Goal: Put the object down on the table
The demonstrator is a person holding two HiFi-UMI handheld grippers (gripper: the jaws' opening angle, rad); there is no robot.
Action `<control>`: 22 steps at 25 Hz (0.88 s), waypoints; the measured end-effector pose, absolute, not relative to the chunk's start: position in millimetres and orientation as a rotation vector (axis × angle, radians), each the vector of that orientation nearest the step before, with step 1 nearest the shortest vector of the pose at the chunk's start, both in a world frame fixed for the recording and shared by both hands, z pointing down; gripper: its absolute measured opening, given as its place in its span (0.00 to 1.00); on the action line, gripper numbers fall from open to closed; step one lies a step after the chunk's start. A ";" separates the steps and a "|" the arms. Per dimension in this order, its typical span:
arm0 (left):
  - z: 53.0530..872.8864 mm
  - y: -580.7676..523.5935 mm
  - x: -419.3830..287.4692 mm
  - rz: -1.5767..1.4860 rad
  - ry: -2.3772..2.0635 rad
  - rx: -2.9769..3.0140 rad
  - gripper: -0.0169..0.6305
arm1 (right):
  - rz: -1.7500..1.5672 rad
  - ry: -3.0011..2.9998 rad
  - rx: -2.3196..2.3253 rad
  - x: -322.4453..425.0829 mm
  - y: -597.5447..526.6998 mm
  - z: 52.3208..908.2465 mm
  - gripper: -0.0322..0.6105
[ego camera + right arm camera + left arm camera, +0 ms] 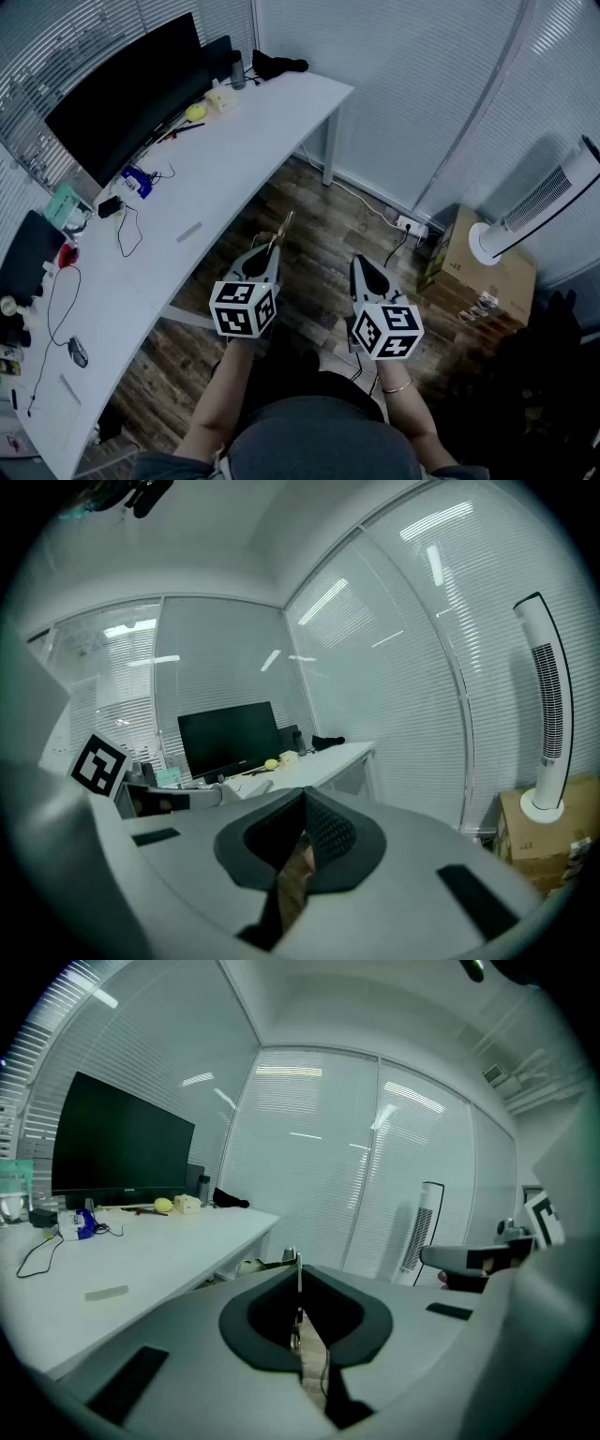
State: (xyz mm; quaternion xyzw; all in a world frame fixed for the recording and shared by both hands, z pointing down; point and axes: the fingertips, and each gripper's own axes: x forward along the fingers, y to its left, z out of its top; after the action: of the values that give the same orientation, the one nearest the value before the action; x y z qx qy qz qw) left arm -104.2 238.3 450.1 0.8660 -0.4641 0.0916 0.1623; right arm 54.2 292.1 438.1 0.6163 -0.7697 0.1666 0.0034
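The left gripper (pixel 271 251) was closed on a thin flat object (pixel 283 228); the object stuck out past its tips. The table (pixel 234 159) lay left of it; the right gripper (pixel 362 266) was closed, empty.

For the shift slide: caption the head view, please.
Beside the white desk, over the wood floor: left gripper shut on a thin flat object, right gripper shut, empty.

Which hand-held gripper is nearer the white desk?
Left. The left hand-held gripper, clamped on a thin strip, hovers just off the desk; the right hand-held gripper is farther out over the floor.
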 end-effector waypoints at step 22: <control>447.6 203.6 -91.8 0.255 -1.323 2.463 0.06 | 0.630 -2.448 1.948 71.0 262.6 442.3 0.05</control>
State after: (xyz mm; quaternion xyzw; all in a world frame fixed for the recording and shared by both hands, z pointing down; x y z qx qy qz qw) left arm -91.8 203.6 447.6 0.8651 -0.4646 0.0896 0.1664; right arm 71.0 262.6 442.3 0.6102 -0.7669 0.1973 -0.0250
